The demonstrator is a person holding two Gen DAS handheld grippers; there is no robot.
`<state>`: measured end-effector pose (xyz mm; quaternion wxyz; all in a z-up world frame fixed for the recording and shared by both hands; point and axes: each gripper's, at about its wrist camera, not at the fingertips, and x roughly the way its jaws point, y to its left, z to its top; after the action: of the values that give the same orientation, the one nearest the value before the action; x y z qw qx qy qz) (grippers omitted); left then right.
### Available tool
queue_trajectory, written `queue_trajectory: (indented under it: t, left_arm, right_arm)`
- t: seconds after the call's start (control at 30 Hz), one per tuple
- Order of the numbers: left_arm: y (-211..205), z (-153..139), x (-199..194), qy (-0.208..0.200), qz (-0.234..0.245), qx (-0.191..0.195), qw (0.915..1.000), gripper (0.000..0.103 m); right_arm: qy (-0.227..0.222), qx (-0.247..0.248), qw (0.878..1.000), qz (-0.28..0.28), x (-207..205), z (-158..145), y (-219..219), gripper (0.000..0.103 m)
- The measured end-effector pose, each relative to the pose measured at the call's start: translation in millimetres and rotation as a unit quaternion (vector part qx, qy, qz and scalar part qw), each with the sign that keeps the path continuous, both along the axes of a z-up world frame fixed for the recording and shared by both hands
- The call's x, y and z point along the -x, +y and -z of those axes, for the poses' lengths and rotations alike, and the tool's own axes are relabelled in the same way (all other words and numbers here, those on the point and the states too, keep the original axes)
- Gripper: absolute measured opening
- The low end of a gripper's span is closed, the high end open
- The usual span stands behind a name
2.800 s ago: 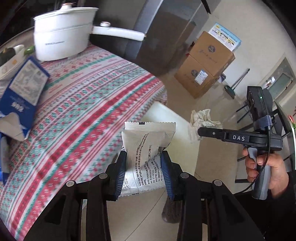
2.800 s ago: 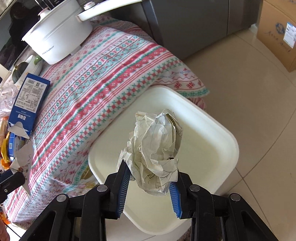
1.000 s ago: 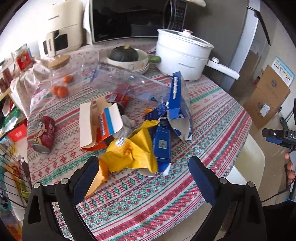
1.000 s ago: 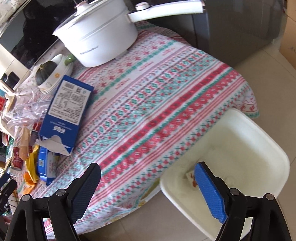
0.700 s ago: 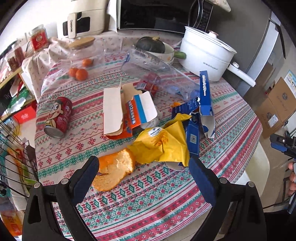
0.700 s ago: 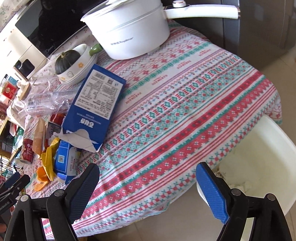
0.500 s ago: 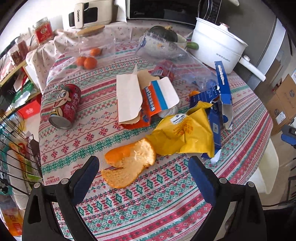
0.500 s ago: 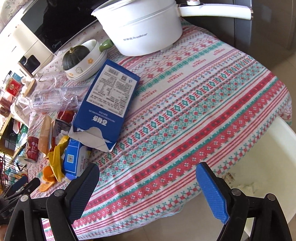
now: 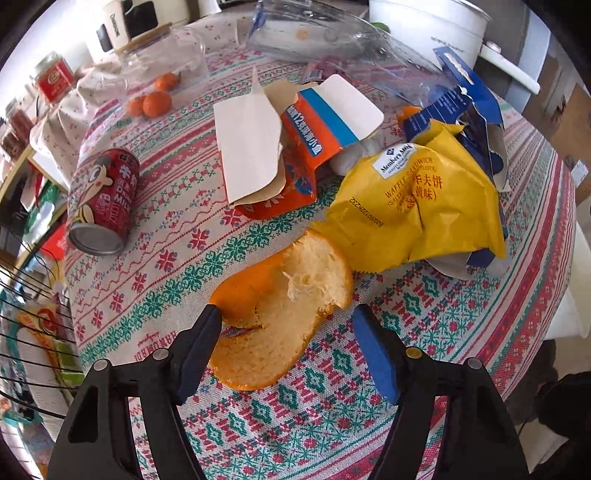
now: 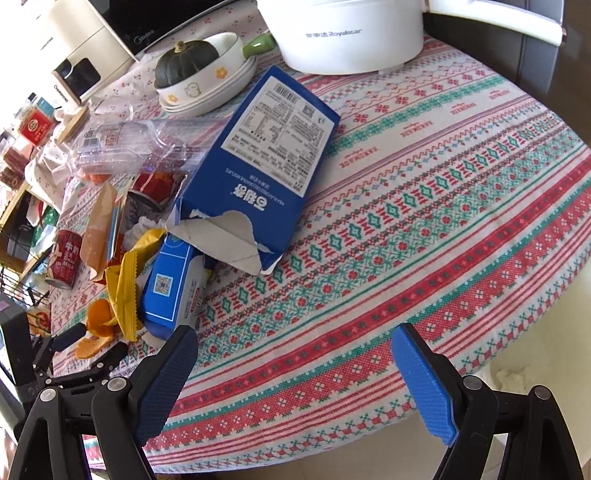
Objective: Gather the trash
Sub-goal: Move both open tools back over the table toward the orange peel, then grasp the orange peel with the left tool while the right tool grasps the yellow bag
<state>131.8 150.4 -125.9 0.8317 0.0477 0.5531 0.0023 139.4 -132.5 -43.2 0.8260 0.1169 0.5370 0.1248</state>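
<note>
Where the patterned tablecloth [image 9: 177, 280] runs off to the left in the left wrist view, we see a red drink can [image 9: 101, 201] lying on its side, with small oranges [image 9: 149, 103] farther back beside a clear jar. Our left gripper [image 9: 286, 332] is spread wide just over the cloth, and the orange peel [image 9: 280, 314] lies between its fingers; the left fingertip [image 9: 210, 321] sits at the peel's edge, though we cannot tell if it touches, while the right one stands apart from it. Just behind the peel rests a torn orange-and-white carton [image 9: 291, 147], and to its right a crumpled yellow snack bag [image 9: 417, 206] touches the peel's far edge and leans on a torn blue box [image 9: 469, 122]. In the right wrist view, the same litter sits at the left, with a small blue carton [image 10: 171, 284] beside the yellow bag and a big blue box [image 10: 266, 170] lying flat, its torn end toward us. Behind it stand a bowl holding a dark squash [image 10: 186, 61] and a white electric pot [image 10: 351, 33]. Our right gripper [image 10: 295, 354] hangs empty with jaws fully parted over bare cloth near the table edge, well apart from the trash.
</note>
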Motion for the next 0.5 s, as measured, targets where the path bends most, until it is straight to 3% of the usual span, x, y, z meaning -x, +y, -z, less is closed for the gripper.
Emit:
queue_trajectory:
  t: [0.13,0.17,0.23,0.5]
  left_arm:
    - [9,-6,-2,-0.005,-0.017,0.028,0.9994,0.046]
    - [11,-7,-2,-0.005,-0.018,0.040,0.9990,0.029]
    - [9,-11,-1,-0.005,-0.015,0.052,0.9985,0.010]
    - [9,-33,17,-0.028,-0.008,0.086,0.9958,0.005]
  right_arm:
    - [-0.008,0.008,1.000,-0.015,1,0,11,0.090]
    - [-0.010,0.007,1.000,-0.018,1,1,14,0.090]
    - [-0.017,-0.004,0.999,-0.028,2,0,19,0.090]
    - [-0.050,-0.027,0.997,-0.061,2,-4,48,0.090]
